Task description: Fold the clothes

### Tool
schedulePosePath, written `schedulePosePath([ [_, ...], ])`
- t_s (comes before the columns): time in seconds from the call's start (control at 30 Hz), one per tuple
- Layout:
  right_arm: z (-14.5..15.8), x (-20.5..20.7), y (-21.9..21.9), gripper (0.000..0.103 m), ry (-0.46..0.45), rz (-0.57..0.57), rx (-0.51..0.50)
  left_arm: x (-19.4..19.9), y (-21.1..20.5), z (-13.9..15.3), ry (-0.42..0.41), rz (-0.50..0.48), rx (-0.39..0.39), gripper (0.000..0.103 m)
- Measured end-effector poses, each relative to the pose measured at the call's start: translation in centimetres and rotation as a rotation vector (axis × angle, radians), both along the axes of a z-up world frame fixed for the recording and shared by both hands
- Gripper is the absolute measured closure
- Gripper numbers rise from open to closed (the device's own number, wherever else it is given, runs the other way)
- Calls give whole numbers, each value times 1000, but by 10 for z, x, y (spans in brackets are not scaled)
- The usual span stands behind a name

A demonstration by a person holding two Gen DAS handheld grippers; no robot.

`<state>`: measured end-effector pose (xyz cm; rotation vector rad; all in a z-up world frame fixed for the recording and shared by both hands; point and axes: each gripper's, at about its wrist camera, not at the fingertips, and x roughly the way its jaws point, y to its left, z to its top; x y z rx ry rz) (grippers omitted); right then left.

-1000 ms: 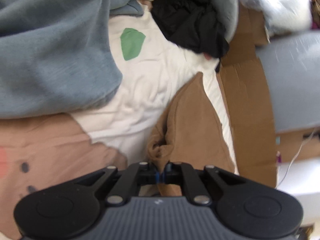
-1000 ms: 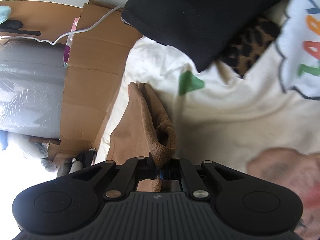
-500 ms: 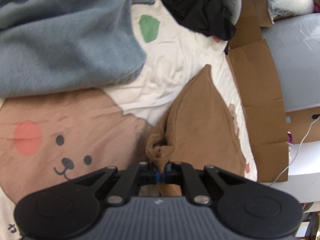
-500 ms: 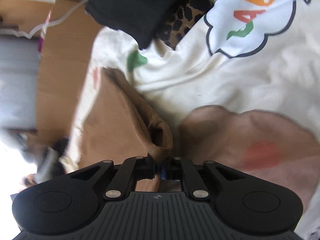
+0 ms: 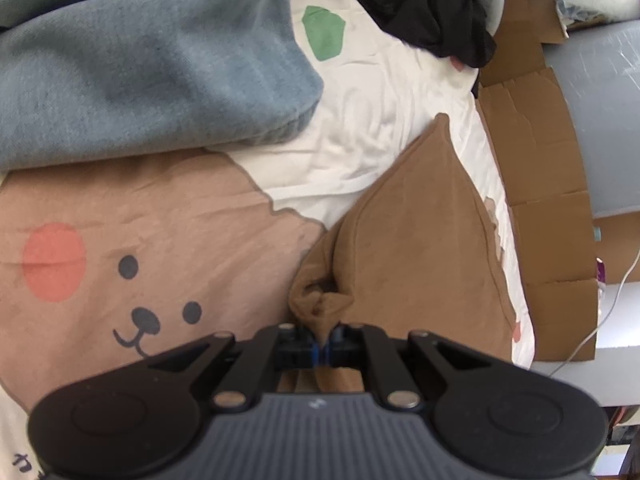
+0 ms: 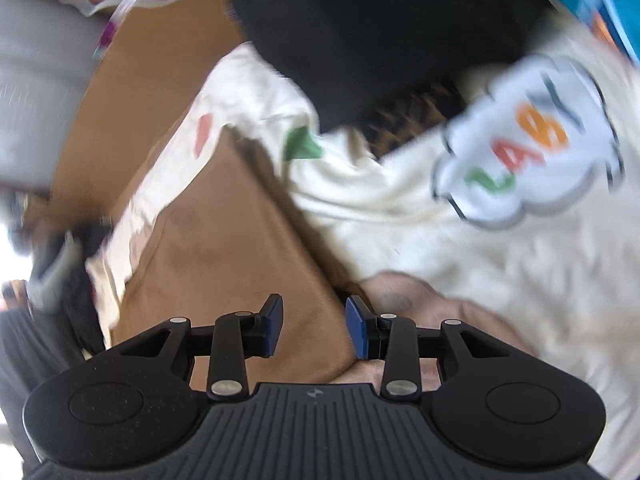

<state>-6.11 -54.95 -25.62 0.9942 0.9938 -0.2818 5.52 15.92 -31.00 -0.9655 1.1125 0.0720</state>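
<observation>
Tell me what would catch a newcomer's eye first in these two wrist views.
Probably the cartoon bear face printed on the sheet, at lower left in the left wrist view. Beside it lies the brown garment, a bunched corner pinched in the left gripper. The right gripper hangs open above the same cloth, its jaws just parted.

The left black 2-finger gripper (image 5: 325,340) angles downward, jaws clamped on a bunched fold of brown fabric (image 5: 416,248). The right black 2-finger gripper (image 6: 314,326) (blue pads showing) has just been opening, nothing pinched between its jaws.
</observation>
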Motion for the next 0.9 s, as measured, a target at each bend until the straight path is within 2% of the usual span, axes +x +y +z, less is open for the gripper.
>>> schedulePosePath([
  [0.2, 56, 60, 10, 62, 50, 307, -95, 0, -6, 0, -3, 12, -1, 100],
  [0.3, 69, 87, 26, 59, 130, 466, -129, -1, -5, 0, -9, 13, -10, 100],
  [0.37, 76, 102, 38, 59, 114, 526, -166, -2, -5, 2, -10, 2, -1, 100],
  [0.57, 60, 124, 76, 59, 23, 483, -167, -5, -4, 1, -35, 28, -42, 100],
  [0.73, 32, 118, 108, 60, -25, 404, -110, -7, 3, -4, -40, 33, -78, 100],
  [0.9, 14, 105, 150, 60, -55, 420, -200, -6, 4, -3, -36, 5, -73, 100],
])
